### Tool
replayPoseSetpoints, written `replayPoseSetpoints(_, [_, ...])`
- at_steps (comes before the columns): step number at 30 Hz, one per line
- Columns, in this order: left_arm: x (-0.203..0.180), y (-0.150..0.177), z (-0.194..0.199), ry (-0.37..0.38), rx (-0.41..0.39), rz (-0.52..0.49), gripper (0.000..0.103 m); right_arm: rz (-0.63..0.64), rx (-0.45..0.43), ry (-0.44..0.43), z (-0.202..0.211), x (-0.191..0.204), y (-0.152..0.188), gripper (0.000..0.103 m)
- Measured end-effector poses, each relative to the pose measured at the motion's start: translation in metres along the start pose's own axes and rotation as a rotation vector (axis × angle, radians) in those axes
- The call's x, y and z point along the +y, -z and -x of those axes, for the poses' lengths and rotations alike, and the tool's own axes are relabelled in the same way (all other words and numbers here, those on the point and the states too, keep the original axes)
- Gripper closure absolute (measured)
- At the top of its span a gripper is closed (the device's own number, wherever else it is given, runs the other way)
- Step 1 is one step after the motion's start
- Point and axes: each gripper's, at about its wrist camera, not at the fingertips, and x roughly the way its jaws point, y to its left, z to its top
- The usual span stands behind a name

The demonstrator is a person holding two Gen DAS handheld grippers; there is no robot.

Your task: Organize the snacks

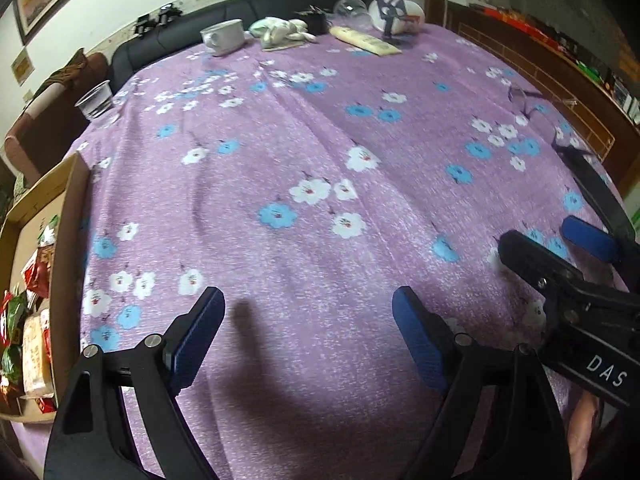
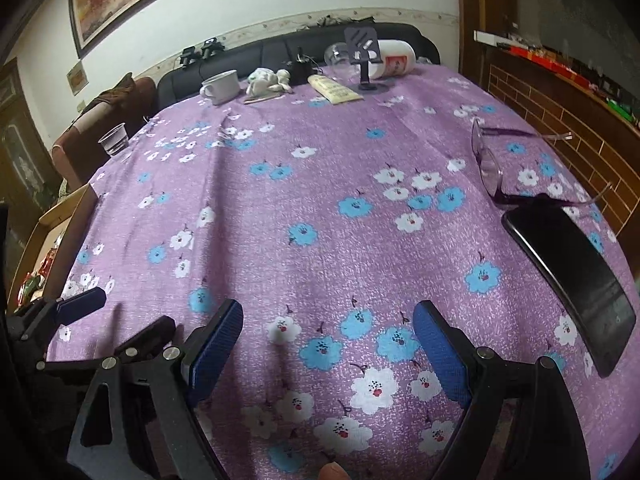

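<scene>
Several snack packets (image 1: 28, 320), red, green and beige, lie in an open cardboard box (image 1: 74, 216) at the table's left edge; the right wrist view shows only a sliver of the packets (image 2: 34, 278). My left gripper (image 1: 308, 308) hovers open over bare purple floral cloth, right of the box, with nothing between its blue pads. My right gripper (image 2: 328, 312) is also open and empty above the cloth. The two sit side by side: the right gripper (image 1: 536, 234) shows at the left view's right edge, the left gripper (image 2: 134, 308) at the right view's lower left.
A black phone (image 2: 572, 280) and purple glasses (image 2: 490, 168) lie at the right. A clear plastic cup (image 1: 96, 100) stands near the left edge. At the far end are a white mug (image 1: 222, 36), a cloth bundle (image 1: 280, 30), a flat packet (image 1: 366, 40) and a phone stand (image 1: 390, 8).
</scene>
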Motion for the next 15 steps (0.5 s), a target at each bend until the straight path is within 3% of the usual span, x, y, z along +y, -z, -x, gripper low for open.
replayPoseSetpoints(11, [0.0012,-0.0009,-0.0030,0.021,-0.014,0.010,0.016,-0.019,0.048,0.000,-0.0099,-0.0022,-0.0020,0.014])
replayPoseSetpoints(15, [0.0090,-0.0020,-0.0091,0.057,0.008,0.055,0.006,-0.025,0.047,-0.010,-0.0115,-0.0034,-0.0044,0.014])
